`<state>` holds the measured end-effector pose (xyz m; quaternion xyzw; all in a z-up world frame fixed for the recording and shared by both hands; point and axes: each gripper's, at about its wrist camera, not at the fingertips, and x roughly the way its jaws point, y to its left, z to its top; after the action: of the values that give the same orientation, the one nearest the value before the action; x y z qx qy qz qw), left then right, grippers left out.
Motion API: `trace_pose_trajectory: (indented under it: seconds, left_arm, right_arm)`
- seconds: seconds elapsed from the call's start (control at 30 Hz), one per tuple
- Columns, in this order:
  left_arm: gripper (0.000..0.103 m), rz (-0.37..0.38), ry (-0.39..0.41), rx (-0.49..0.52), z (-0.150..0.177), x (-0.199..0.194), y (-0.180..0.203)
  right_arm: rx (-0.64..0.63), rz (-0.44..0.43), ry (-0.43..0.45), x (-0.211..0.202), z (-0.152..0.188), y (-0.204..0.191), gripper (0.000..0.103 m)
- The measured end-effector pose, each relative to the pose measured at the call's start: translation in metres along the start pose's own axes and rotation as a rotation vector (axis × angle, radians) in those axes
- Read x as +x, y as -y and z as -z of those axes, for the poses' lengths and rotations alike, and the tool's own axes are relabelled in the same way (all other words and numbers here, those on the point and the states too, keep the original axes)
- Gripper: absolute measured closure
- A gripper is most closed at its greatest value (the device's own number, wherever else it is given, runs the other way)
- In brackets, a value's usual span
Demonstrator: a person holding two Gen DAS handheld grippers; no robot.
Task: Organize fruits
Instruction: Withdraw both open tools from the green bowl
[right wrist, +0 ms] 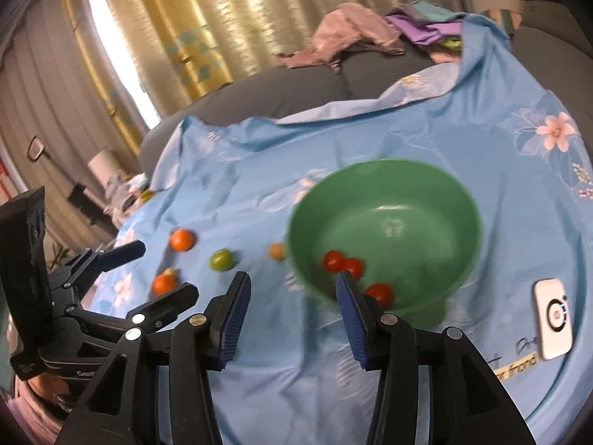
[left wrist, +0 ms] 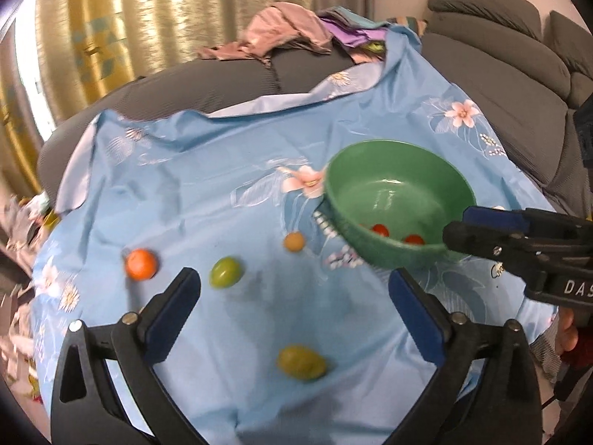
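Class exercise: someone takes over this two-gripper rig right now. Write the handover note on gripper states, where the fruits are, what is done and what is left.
Left gripper: open, empty, above the blue cloth.
Right gripper: open, empty, at the near rim of the green bowl.
Done: three red fruits lie in the bowl.
Left on the cloth: orange fruit, green fruit, small tan fruit, yellow-green fruit between the left fingers, plus another orange one in the right view.
Next, probably: left takes the yellow-green fruit.
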<state>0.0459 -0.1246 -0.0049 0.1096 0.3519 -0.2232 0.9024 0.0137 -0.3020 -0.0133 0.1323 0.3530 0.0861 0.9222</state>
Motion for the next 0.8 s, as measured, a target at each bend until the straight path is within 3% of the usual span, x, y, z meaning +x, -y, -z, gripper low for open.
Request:
trace_pose_trajectory:
  seconds: [0.33,0.8]
  left_arm:
    - [0.001,-0.075,0.018,-0.075,0.035,-0.038,-0.031]
    - [0.001,-0.114,0.036,-0.133,0.055,-0.055,-0.058]
  right_arm:
    - [-0.117,-0.08,-0.054,0.006,0.016,-0.059,0.048]
    - [-0.169,-0.078,-0.07,0.005,0.017,-0.09,0.048]
